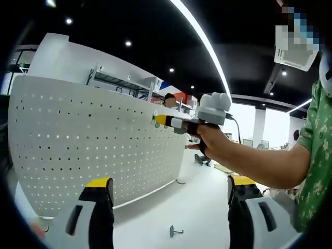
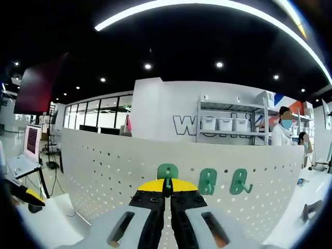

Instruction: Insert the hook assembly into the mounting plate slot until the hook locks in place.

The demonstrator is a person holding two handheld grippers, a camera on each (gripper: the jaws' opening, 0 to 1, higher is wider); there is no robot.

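The white perforated mounting plate [image 1: 93,145] stands upright on the table. My right gripper [image 1: 160,120], held in a hand, presses its yellow tips against the plate's upper edge. In the right gripper view this gripper [image 2: 167,185] is shut on a green hook [image 2: 167,173] that sits against the plate [image 2: 104,171]. Two more green hooks [image 2: 207,181] [image 2: 240,181] hang on the plate just to the right. My left gripper [image 1: 168,189] is open low in front of the plate, with nothing between its jaws. A small loose hook [image 1: 175,231] lies on the table near it.
The white table [image 1: 197,207] runs along the plate's base. A laptop [image 2: 26,150] stands at the far left. Shelving with bins [image 2: 228,124] and a person [image 2: 282,132] are behind the plate. A grey piece [image 2: 311,208] lies on the table at right.
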